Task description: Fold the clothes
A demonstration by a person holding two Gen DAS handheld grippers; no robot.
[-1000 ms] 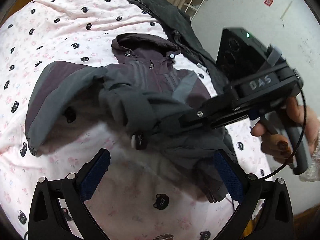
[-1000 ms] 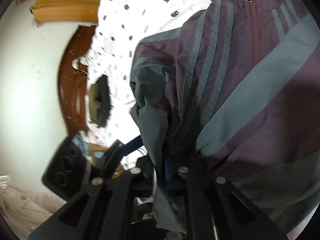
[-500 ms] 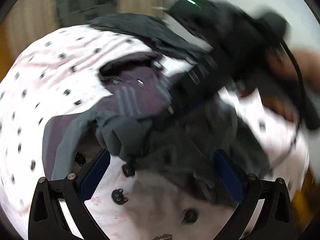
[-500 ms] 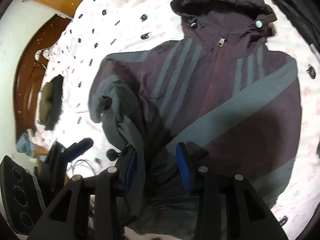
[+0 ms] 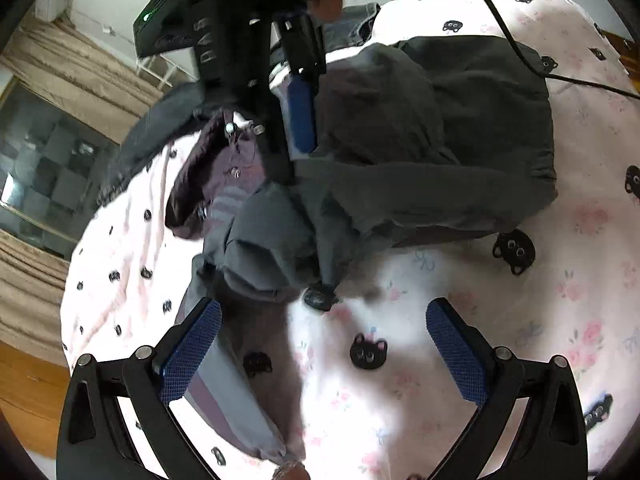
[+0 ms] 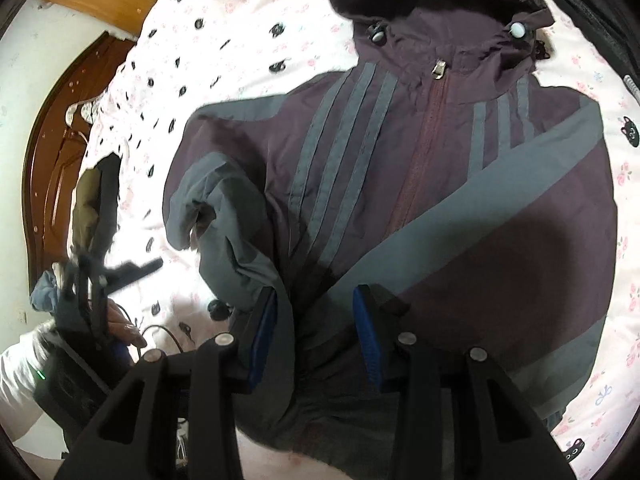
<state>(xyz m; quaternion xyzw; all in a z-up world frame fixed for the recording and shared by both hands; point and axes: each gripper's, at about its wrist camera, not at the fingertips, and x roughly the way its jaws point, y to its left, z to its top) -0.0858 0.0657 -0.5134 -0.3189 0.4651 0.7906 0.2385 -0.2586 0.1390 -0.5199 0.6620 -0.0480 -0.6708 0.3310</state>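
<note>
The jacket lies front-up on the bed, its lower hem cut off by the right gripper, whose jaws stand apart over bunched sleeve fabric. The left gripper is wide apart above the sheet; part of the jacket is hidden behind the other tool there.

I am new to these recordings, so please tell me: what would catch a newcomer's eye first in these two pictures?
First, the dark purple hooded jacket with grey stripes, lying zipped and face up on the pink bedsheet printed with black cat faces. Next, the right gripper, open just over the jacket's lower front beside its folded-in sleeve. The left gripper hovers open over bare sheet near the jacket's edge.
</note>
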